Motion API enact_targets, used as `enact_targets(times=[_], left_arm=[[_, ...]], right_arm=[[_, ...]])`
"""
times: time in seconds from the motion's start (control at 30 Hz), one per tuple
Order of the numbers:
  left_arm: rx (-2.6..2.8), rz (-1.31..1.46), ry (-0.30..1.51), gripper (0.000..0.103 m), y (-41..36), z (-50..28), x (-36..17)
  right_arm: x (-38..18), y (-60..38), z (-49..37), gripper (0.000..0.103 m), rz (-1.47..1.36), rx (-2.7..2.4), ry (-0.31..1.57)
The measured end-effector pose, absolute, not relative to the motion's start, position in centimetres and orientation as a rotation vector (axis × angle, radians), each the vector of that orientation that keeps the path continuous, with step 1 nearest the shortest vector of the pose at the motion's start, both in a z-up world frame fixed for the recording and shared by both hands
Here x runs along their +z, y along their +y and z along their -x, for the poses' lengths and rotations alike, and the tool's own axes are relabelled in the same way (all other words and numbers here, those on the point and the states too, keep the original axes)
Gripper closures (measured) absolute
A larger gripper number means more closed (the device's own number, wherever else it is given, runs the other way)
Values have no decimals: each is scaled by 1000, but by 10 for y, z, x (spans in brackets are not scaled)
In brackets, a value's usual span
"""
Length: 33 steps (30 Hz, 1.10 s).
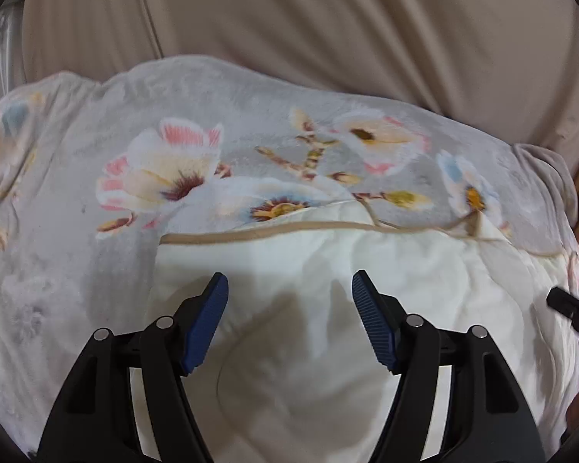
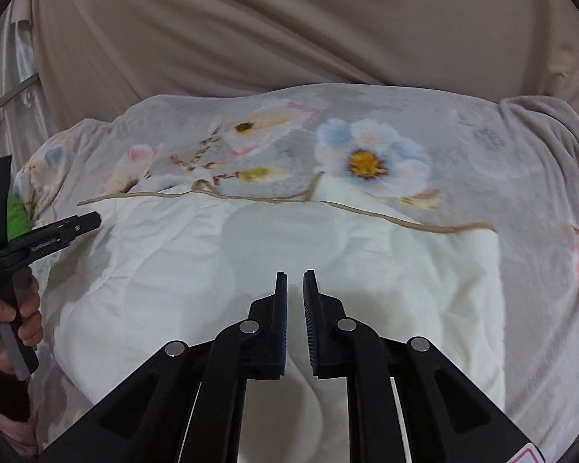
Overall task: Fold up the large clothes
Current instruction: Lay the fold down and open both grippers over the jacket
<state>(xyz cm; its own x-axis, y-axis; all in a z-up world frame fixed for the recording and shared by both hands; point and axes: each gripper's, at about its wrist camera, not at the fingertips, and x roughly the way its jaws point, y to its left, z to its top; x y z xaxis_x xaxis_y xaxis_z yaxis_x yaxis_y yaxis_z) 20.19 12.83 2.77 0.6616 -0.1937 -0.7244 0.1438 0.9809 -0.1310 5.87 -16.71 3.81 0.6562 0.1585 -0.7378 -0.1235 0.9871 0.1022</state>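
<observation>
Cream quilted cloth [image 1: 289, 308], edged with a tan trim [image 1: 251, 234], lies spread over a grey floral blanket [image 1: 220, 115], and it fills the lower middle of both wrist views. It lies fairly flat, with the trim wavy and kinked along the far edge, so it looks laid out for a fold not yet made. The left gripper [image 1: 289, 320] hangs over the cream cloth with jaws released and wide, nothing between them, probably ready to take a near edge. The right gripper [image 2: 295, 320] hovers over the same cloth with jaws nearly together, a narrow gap showing and no fabric pinched. A hand [image 2: 15, 320] holds the left gripper's handle. Beige drapery [image 2: 289, 19] hangs behind.
</observation>
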Motion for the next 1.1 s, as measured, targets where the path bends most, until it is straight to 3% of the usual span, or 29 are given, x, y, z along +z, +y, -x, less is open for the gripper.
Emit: enact_targets(times=[0.1, 0.3, 0.5, 0.6, 0.73, 0.93, 1.1], left_arm=[[-145, 86, 870, 38, 135, -226, 6], [-110, 23, 881, 33, 128, -242, -22], [-99, 0, 876, 31, 125, -243, -28], [-100, 3, 876, 31, 126, -242, -28], [-92, -6, 876, 31, 127, -241, -29], [-83, -14, 875, 31, 122, -239, -27], [-138, 32, 857, 31, 131, -223, -7]], right_arm=[[21, -151, -89, 90, -21, 173, 887], [-25, -155, -125, 103, -37, 164, 973], [-14, -152, -120, 103, -26, 139, 965], [14, -152, -99, 92, -101, 212, 909], [28, -127, -79, 92, -35, 267, 884], [-21, -104, -85, 96, 66, 250, 939], [21, -141, -69, 97, -25, 229, 893]])
